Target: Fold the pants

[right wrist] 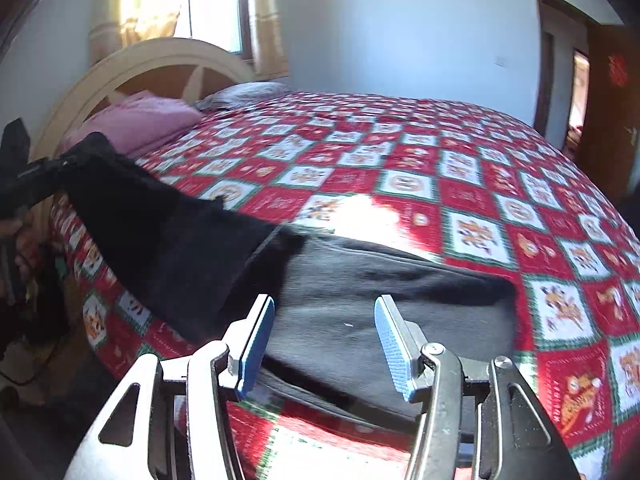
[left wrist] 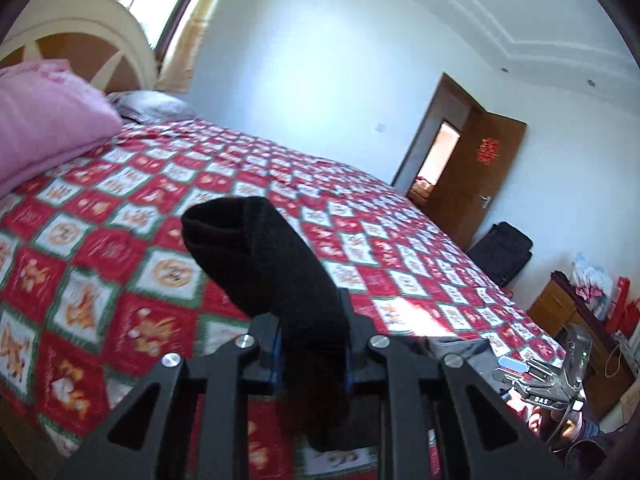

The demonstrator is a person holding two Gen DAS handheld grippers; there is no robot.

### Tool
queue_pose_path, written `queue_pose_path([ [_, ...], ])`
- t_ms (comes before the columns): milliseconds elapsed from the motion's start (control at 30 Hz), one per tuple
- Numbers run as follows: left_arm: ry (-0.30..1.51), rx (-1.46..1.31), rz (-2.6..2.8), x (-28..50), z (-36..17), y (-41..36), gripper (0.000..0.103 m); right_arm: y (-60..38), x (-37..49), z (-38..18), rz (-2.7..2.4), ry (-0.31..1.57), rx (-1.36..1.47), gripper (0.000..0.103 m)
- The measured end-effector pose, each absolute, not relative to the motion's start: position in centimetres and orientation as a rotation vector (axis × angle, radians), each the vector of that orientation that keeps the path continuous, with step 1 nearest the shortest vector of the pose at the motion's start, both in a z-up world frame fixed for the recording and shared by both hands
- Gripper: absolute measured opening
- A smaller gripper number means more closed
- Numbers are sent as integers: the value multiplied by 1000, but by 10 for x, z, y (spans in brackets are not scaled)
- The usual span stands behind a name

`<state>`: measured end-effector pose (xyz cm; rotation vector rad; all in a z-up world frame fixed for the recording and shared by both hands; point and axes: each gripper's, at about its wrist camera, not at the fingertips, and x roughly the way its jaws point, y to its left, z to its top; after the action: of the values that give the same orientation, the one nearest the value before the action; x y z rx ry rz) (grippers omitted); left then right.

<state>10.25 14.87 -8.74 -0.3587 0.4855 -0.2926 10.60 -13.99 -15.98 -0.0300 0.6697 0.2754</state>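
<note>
Left wrist view: the left gripper (left wrist: 314,344) is clamped on the black pants (left wrist: 264,256), one end lifted off the bedspread (left wrist: 120,264)

Right wrist view: the right gripper (right wrist: 324,336) gapes half-wide, empty, just above the pants' (right wrist: 360,312) flat part, nearer hand there; the cloth runs leftward up to the left gripper (right wrist: 36,176)

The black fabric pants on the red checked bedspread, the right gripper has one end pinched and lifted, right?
No, the left gripper has the black fabric pants pinched and lifted over the red checked bedspread; the right wrist view shows the right gripper open and empty.

Sunlit window (right wrist: 216,8), white walls (left wrist: 320,60), brown door (left wrist: 492,176)
</note>
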Motion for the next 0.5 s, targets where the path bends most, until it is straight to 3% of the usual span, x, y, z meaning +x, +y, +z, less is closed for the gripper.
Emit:
queue_pose_path([
  [500, 479, -212, -585, 123, -46, 16, 22, -243, 95, -169, 112, 712, 197, 57],
])
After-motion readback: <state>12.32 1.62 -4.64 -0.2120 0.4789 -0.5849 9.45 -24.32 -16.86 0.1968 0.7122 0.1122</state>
